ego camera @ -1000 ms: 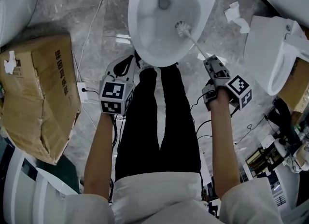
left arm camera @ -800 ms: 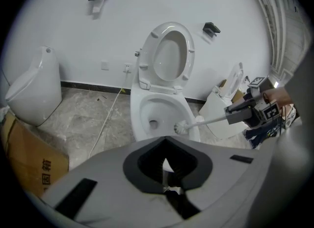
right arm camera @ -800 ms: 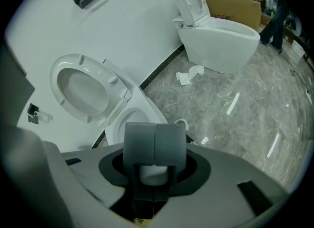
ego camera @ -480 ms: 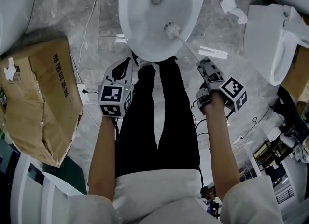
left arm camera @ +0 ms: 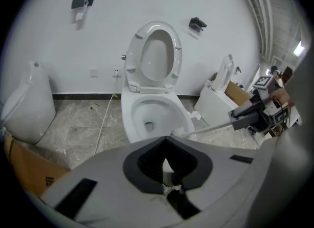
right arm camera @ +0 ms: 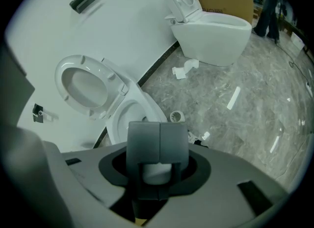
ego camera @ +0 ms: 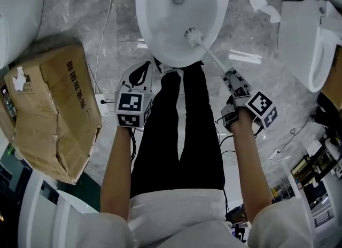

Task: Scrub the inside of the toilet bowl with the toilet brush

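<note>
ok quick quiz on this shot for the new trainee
1. True or false: the toilet brush has its head inside the toilet bowl.
2. Fill in: the fingers of the ___ gripper are shut on the brush handle.
3. On the floor at the person's left lies: A a cardboard box, B a bucket, C a mop.
Key: 1 true; 2 right gripper; 3 A.

Grey marble floor (ego camera: pixel 69 17), white wall (left arm camera: pixel 122 6); cardboard box (ego camera: pixel 53 108) at left, second toilet (ego camera: pixel 307 38) upper right.
</note>
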Available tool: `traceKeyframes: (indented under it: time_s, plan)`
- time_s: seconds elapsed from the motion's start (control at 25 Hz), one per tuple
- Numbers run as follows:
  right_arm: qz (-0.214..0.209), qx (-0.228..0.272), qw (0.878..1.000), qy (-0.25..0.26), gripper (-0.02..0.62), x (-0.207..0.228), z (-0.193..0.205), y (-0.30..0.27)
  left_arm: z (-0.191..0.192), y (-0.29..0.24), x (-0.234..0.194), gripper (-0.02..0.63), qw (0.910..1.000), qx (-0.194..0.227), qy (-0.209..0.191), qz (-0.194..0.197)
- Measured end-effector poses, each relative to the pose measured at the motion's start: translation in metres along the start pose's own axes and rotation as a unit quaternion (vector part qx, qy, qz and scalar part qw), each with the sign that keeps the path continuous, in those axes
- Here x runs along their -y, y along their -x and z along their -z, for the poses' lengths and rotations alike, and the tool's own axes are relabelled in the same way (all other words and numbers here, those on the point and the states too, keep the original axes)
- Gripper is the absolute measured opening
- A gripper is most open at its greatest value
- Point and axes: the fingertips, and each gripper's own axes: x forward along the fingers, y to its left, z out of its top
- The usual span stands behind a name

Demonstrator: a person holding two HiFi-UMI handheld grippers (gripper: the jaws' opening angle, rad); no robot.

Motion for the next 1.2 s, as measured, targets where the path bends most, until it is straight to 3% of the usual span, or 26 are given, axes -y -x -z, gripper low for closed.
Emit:
traceKeyframes:
  time_s: [0.32,0.64,0.8,1.04,1.2]
  plan:
    - [-0.002,-0.021,0.999,0.033,0.179,0.006,0.030,0.009,-0.003,-0.014,0.012,0.029,0.9996,0.005,-0.019,0.019]
    - [-0.014,-0.031,0.995,0.091,0.183,0.010,0.034,0.010,-0.037,-0.039,0.006,0.029,0.9992,0.035,-0.018,-0.005]
    - [-0.019,-0.052,0.992,0.112,0.184,0.013,0.040,0.008,-0.036,-0.046,0.005,0.029,0.9992,0.036,-0.019,-0.002]
    - [-0.035,-0.100,0.971,0.214,0.183,0.006,0.060,0.007,-0.016,-0.046,0.006,0.029,0.9948,0.001,-0.102,0.000]
    - [-0.043,-0.143,0.962,0.230,0.181,0.008,0.073,0.006,-0.010,-0.047,0.005,0.029,0.9975,-0.005,-0.070,0.004]
